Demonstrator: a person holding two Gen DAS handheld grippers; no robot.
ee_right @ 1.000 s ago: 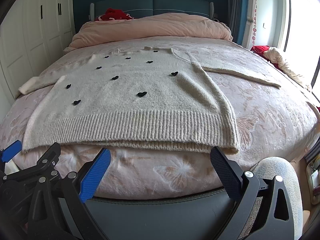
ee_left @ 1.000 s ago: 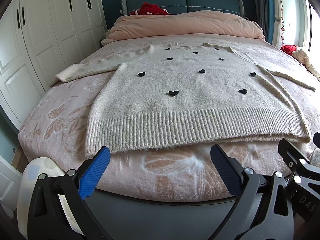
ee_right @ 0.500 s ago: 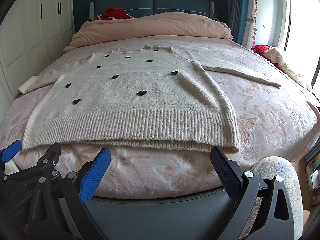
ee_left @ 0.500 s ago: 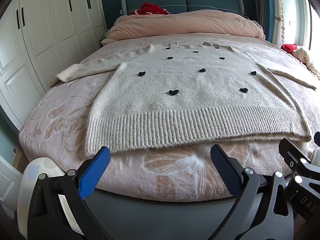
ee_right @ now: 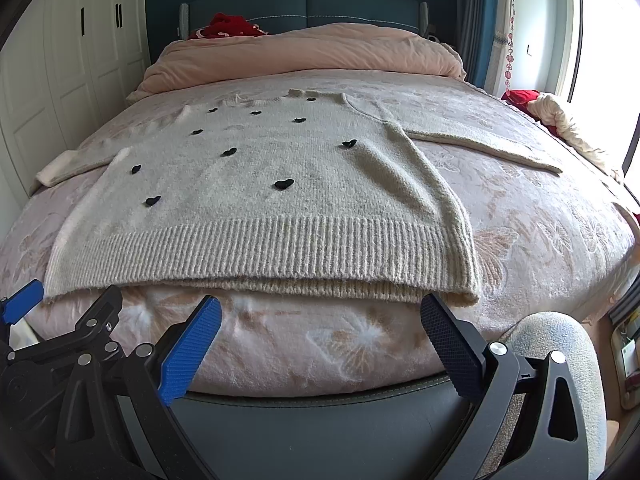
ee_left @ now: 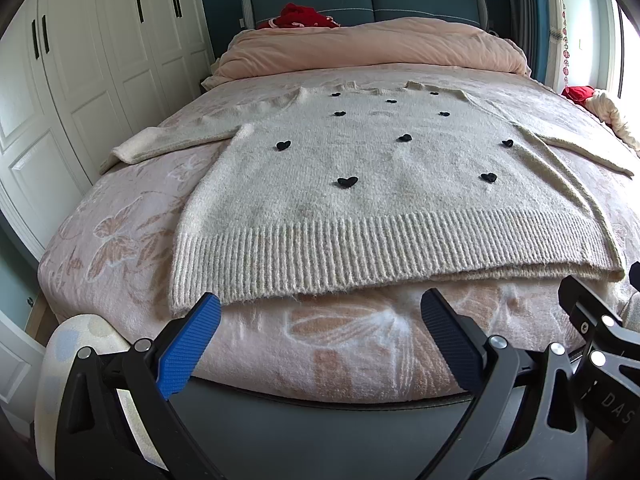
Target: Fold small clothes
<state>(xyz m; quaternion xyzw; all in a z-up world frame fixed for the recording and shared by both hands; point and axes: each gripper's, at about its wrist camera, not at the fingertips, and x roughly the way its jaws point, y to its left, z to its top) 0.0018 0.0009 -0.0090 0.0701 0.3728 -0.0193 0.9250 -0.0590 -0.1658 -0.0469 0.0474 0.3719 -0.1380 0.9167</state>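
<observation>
At the bottom of each wrist view, both tools sit low before the foot of the bed (ee_left: pixel 120 264), fingers spread wide and holding nothing. The left gripper (ee_left: pixel 320 320) has its blue finger (ee_left: pixel 188 352) lower left and its black one lower right; the right gripper (ee_right: pixel 320 320) shows the same pairing. Just beyond the fingertips, the cream sweater (ee_left: pixel 384 184) lies flat on the floral cover, ribbed hem (ee_right: pixel 260 248) nearest at the bed's near edge, small black hearts scattered over it, sleeves stretched out to both sides. Farther up the frame, a pink duvet (ee_left: pixel 372 48) is bunched below the blue headboard (ee_right: pixel 312 4), with white wardrobe doors (ee_left: pixel 80 64) at upper left.
</observation>
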